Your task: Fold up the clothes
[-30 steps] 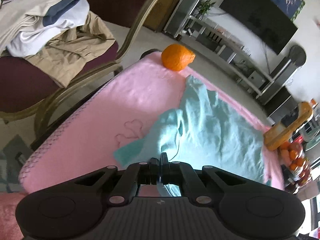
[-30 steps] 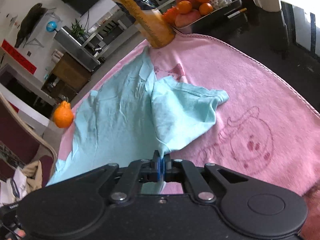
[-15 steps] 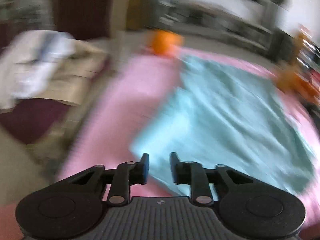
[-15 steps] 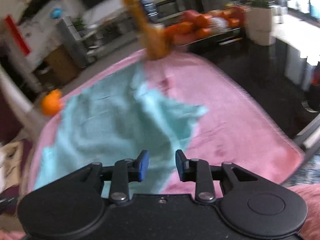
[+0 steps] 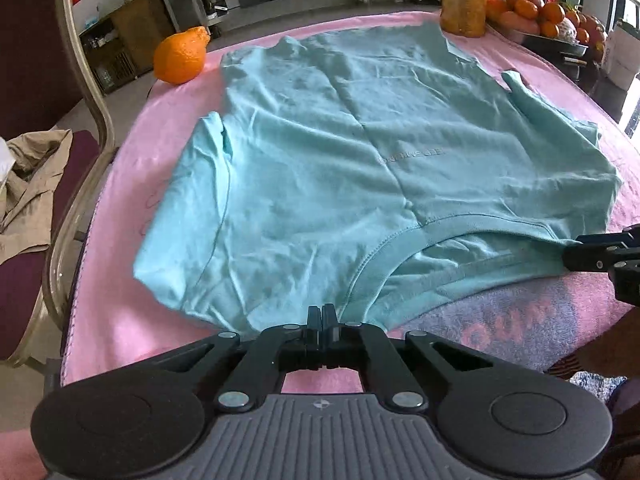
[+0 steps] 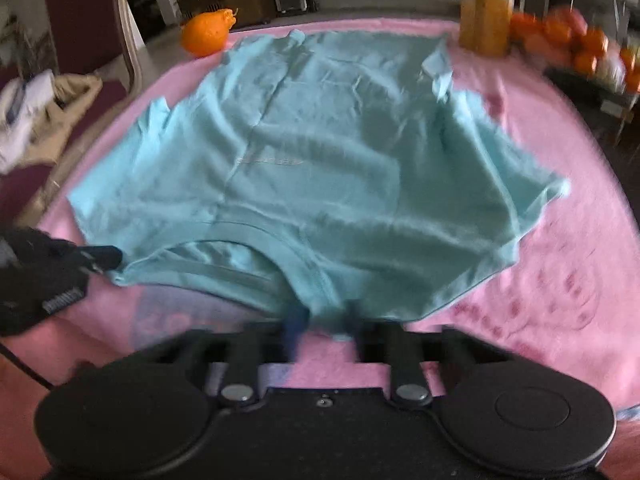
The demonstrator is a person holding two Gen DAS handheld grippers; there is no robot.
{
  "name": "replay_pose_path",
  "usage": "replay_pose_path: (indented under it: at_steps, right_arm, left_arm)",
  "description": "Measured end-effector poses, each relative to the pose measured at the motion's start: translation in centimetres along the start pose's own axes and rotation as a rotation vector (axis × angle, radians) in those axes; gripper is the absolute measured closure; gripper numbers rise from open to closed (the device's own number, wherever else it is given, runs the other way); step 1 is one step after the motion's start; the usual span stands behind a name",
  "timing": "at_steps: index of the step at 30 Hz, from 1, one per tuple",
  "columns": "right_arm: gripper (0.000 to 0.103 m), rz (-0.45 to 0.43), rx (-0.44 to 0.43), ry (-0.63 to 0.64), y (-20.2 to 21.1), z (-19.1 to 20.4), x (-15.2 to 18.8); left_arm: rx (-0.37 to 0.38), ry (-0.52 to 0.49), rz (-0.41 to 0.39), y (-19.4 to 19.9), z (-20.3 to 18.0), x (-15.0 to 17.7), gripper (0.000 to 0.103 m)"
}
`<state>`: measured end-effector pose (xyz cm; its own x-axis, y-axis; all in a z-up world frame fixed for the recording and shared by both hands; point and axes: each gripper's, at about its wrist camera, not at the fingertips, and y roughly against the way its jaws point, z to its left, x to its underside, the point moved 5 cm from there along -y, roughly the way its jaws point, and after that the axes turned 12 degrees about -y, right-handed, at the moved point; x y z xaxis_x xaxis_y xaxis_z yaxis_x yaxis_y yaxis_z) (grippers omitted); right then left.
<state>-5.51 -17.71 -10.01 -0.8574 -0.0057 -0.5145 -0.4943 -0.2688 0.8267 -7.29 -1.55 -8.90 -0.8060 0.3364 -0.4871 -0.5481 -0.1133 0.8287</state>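
the left gripper [image 5: 322,314] has its jaws pressed together on the near shoulder edge of the light blue t-shirt [image 5: 360,152], at six o'clock in its own view. the right gripper [image 6: 322,320] is blurred; its jaws are closing with the shirt's collar-side hem between them, apparently not yet pinched. the shirt lies spread flat on a pink towel [image 5: 120,320], collar toward the grippers. a large orange [image 5: 180,56] sits at eleven o'clock off the shirt, a juice bottle [image 5: 464,4] at one o'clock, a fruit tray [image 5: 548,20] beyond it. a chair [image 5: 76,92] holding beige clothes [image 5: 28,188] stands at nine o'clock.
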Motion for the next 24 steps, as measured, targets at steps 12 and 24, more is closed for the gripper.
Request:
replay_pose_path:
  at_steps: [12,24]
  right_arm:
    - [0.067,0.002,-0.071,-0.088,2.7,-0.9,-0.8]
    - [0.081,0.038,-0.090,-0.549,-2.1,-7.5,-4.3]
  left_arm:
    - [0.068,0.133,-0.035,2.2,3.6,-0.7,0.082]
    - [-0.134,0.295,0.206,-4.4,9.0,-0.4,0.093]
